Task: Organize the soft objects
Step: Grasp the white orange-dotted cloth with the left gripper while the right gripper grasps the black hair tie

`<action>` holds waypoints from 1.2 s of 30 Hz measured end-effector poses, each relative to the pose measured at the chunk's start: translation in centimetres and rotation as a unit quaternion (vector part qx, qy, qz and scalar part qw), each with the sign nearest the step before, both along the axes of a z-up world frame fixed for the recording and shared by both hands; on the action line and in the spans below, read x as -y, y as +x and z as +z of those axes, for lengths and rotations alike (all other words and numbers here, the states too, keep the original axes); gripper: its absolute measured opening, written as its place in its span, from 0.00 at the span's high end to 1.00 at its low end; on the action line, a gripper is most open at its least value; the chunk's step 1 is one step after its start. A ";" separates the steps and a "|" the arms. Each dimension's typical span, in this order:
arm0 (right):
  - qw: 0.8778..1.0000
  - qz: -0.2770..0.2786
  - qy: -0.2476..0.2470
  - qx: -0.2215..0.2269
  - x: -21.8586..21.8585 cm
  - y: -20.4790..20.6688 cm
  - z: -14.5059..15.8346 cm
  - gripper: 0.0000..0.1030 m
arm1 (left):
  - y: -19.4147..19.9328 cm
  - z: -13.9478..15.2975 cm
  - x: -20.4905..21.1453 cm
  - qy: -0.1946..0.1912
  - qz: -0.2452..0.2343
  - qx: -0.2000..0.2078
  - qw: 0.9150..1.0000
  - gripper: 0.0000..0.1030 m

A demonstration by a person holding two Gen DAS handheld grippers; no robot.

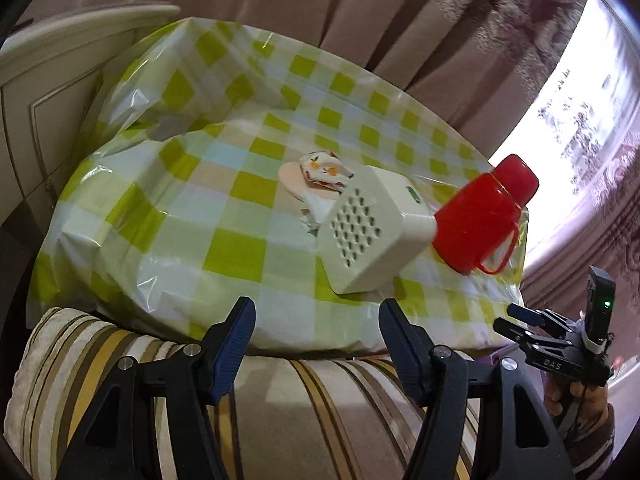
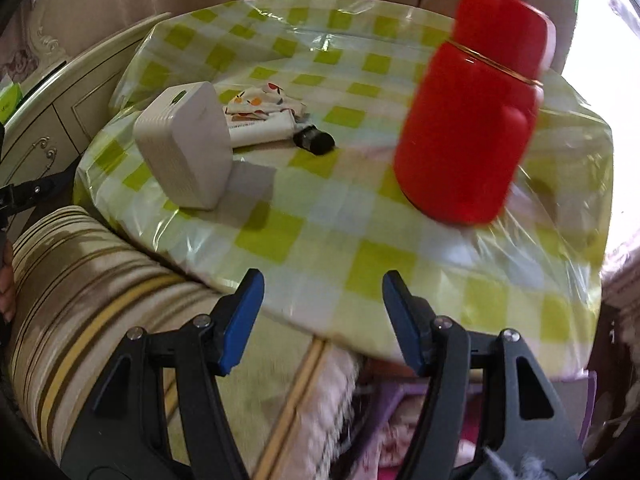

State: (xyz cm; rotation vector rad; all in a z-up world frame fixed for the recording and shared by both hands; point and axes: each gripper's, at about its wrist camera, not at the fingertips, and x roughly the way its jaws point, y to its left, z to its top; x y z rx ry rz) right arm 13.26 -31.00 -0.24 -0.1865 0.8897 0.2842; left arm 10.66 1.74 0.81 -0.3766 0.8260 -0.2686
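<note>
This is looking like a room in a home. A small table (image 1: 224, 216) is wearing a green and white checked cloth under clear plastic. Long pink curtains (image 1: 400, 20) are hanging behind it, at the top of the frame, and daylight is coming in at the upper right. A cream cabinet (image 1: 52, 92) with carved trim is standing at the left. A striped cushion (image 1: 320, 408) is lying at the bottom, just beside the table edge. A red flask (image 2: 476, 108), a white box (image 2: 184, 148) and a folded fruit-print cloth (image 2: 260, 102) are sitting on the table.
</note>
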 end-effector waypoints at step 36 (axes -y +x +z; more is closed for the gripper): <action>0.995 0.071 -0.062 -0.023 -7.1 17.9 -4.9 0.37 | 24.1 -0.5 1.3 0.024 -0.121 -0.008 0.992 0.29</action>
